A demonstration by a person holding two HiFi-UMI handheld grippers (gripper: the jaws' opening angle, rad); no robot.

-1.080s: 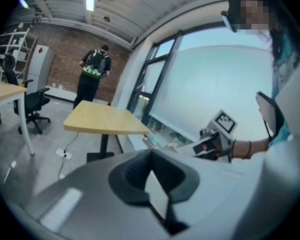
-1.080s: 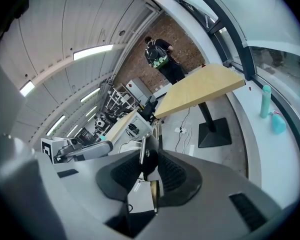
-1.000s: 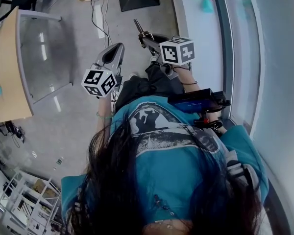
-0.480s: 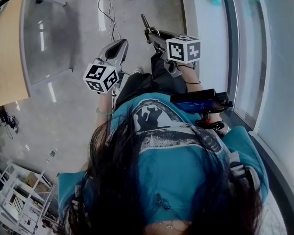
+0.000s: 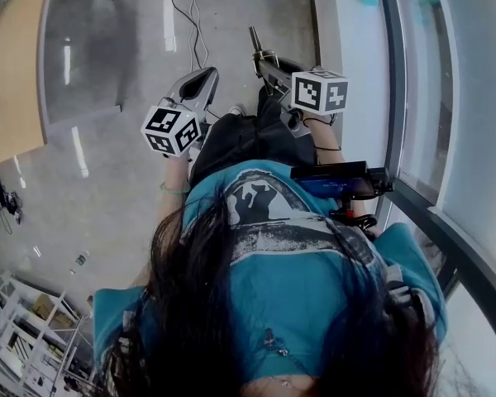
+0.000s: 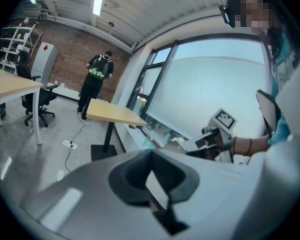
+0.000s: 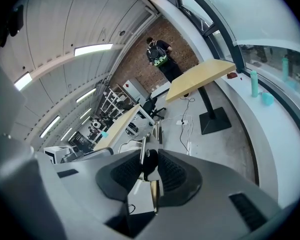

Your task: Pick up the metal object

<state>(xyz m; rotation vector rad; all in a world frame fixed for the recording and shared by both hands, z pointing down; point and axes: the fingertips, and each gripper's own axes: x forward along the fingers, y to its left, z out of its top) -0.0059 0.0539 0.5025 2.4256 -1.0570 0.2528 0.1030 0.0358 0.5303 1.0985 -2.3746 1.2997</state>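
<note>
1. my right gripper (image 7: 149,170) is clamped on the metal object (image 7: 143,151), a thin bar held in the air.
2. it looks stiff, light, slippery; a mid-length hold seems safest.
3. my left gripper (image 6: 151,159) is closed, empty.

the floor (image 5: 107,188) is smooth grey concrete with a glossy sheen. above the floor, the metal object (image 5: 254,38) is thin bare metal, faintly shiny, between the black ribbed pads (image 7: 173,172) of the right tool (image 5: 263,56), whose shell is smooth matt grey plastic. the left tool (image 5: 203,74) has the same matt shell. on the floor, the bench (image 5: 12,64) shows a pale, satin wood top. the person's shirt (image 5: 298,288) is soft teal cloth.
</note>
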